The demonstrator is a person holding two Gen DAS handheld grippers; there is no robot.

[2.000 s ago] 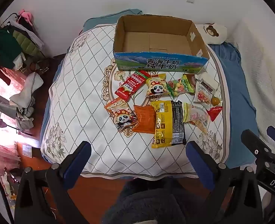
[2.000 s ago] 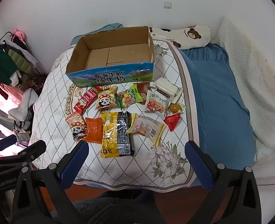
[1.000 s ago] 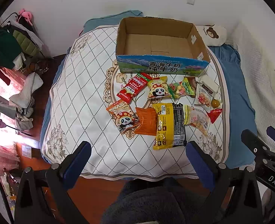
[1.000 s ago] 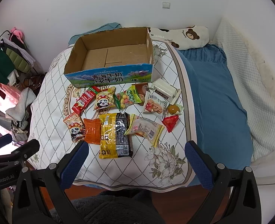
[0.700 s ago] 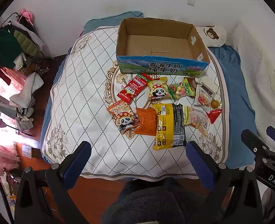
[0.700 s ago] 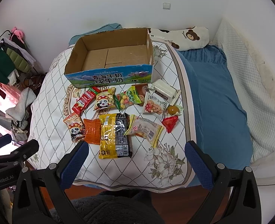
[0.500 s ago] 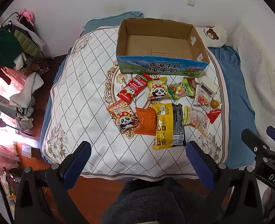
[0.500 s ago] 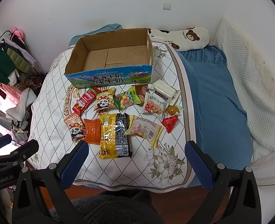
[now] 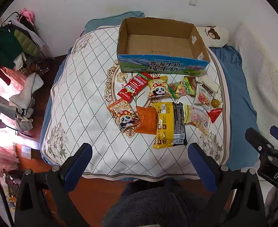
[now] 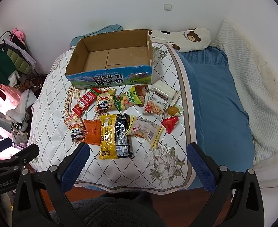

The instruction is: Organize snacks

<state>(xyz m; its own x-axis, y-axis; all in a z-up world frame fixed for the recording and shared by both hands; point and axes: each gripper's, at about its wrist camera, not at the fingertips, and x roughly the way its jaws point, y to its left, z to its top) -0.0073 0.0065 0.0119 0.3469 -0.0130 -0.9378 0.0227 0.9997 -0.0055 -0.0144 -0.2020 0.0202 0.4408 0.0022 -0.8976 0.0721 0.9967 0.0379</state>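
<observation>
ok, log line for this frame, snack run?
phase: pre-grasp | left gripper: open, hovering | right gripper: open, hovering | cardboard box: empty | snacks: all on quilt

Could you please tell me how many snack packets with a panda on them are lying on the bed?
2. One yellow panda packet lies just before the cardboard box; one orange panda packet lies at the spread's left end. Others could be hidden.

Both fisheye views looked down and forward from above the foot of the bed (image 9: 78,87), well back from the snacks, each framed at the bottom by its own wide-spread tool fingers (image 9: 78,162). The left wrist camera sat toward the bed's left side and caught the right tool (image 9: 267,147) at its right edge; the right wrist camera sat further right and caught the left tool (image 10: 12,157) at its left edge. Both shared the cardboard box (image 9: 163,66) (image 10: 108,77), the snack packets before it and the bear pillow (image 10: 188,37).
</observation>
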